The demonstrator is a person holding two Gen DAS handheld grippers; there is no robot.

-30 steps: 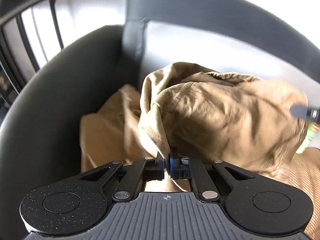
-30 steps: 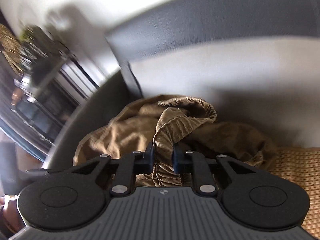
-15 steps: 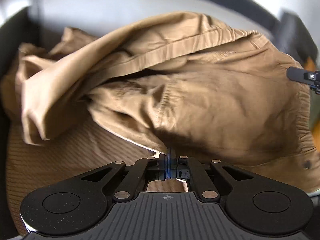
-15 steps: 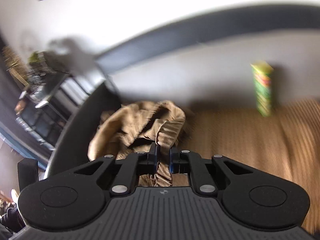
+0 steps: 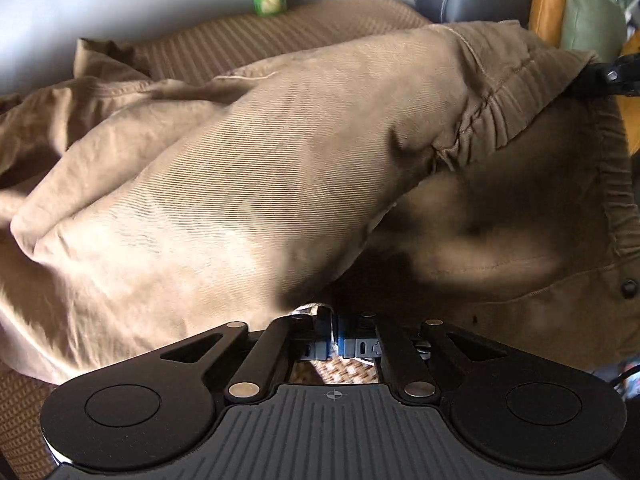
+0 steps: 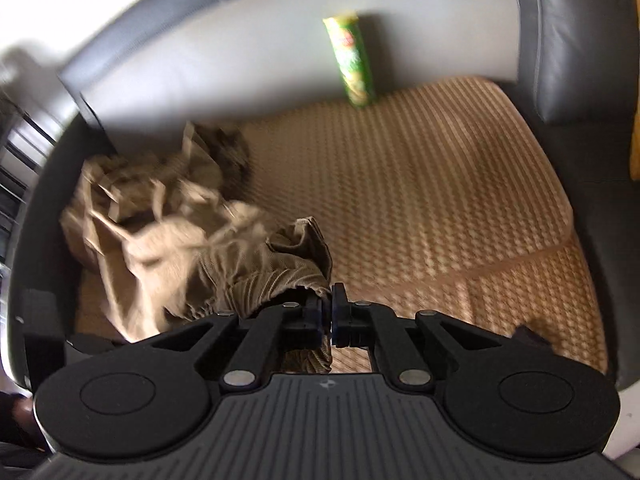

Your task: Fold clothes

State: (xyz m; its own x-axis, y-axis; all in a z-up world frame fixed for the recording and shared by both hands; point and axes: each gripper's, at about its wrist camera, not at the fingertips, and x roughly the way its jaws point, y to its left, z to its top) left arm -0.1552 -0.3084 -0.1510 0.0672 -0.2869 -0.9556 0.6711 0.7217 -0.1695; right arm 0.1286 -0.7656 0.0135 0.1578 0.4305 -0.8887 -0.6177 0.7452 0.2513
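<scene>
While both grippers hold the tan trousers (image 5: 248, 168) by the top edge, the step in hand looks like carrying the garment out of its heap to spread it over the woven mat (image 6: 420, 168) on the sofa (image 6: 568, 40); folding proper is not yet begun.

Left wrist view, left to right: cloth piles in loose ridges from the left edge across the middle. At bottom centre the left gripper (image 5: 335, 338) has its jaws nearly together, having just parted slightly, with a thin edge of the cloth between them. The pads are mostly hidden by fabric, but they appear to press on it. At the right edge, the gathered waistband runs up to the tip of the other gripper.

Right wrist view, left to right: the bulk of the trousers trails blurred at left and centre-left, dragging on the mat. At bottom centre the right gripper (image 6: 331, 312) has just been closing and is now clamped tight on a ribbed fold of waistband, which bunches just left of the pads. Bare mat fills the right half. A green snack tube (image 6: 352, 60) stands at upper centre against the backrest.

Next move, as I judge it: draw the two grips apart to tension the waistband, then lower the trousers flat on the open mat, clear of the tube. Risk: the left grip looks shallow and may slip.
</scene>
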